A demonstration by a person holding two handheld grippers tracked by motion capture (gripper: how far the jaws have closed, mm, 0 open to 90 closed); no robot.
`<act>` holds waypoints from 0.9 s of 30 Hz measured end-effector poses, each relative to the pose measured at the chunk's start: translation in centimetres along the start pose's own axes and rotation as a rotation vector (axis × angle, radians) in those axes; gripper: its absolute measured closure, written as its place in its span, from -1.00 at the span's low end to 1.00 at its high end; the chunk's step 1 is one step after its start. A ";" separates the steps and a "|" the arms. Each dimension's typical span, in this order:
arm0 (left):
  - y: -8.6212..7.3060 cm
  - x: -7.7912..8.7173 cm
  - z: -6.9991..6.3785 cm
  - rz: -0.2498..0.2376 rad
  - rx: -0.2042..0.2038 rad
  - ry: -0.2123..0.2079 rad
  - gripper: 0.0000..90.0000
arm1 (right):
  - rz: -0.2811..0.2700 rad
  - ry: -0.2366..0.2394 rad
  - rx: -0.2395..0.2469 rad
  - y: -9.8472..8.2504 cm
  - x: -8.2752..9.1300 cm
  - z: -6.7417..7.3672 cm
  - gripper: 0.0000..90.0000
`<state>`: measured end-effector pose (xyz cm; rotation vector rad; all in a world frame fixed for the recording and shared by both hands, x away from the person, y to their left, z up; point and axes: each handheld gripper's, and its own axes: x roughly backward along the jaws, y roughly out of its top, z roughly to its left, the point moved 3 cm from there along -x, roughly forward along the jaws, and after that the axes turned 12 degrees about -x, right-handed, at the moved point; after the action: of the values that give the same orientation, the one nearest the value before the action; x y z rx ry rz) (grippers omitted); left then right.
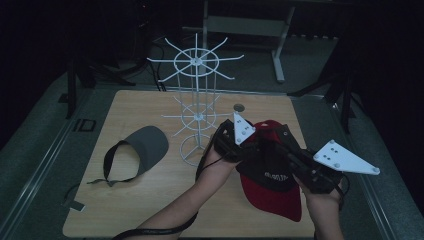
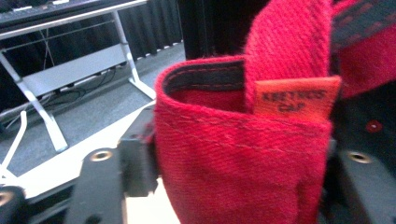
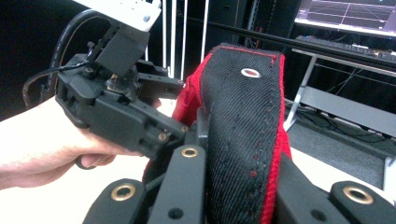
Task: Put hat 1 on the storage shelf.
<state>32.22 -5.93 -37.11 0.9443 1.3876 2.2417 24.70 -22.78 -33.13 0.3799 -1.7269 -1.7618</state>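
Note:
A red cap with a black underside and white lettering is held up over the right part of the wooden table. My left gripper comes from the left and is shut on its red rear band, next to an orange label. My right gripper reaches in from the lower right and is shut on a fold of the cap, black face outward with a metal eyelet. In the right gripper view the left gripper and its hand sit close by, against the cap's red edge.
A white wire display rack with hooked arms stands at the table's middle back, just left of the grippers. A grey visor with a black strap lies on the left. A small round hole marks the tabletop behind the cap.

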 end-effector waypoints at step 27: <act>2.3 0.3 -0.5 -0.040 -0.105 0.025 0.98 | 0.036 0.016 -0.069 -3.5 0.2 -0.5 0.89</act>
<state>31.76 -7.17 -35.08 0.8492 1.2737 2.2800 24.09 -23.51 -36.52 0.3304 -1.6464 -1.7828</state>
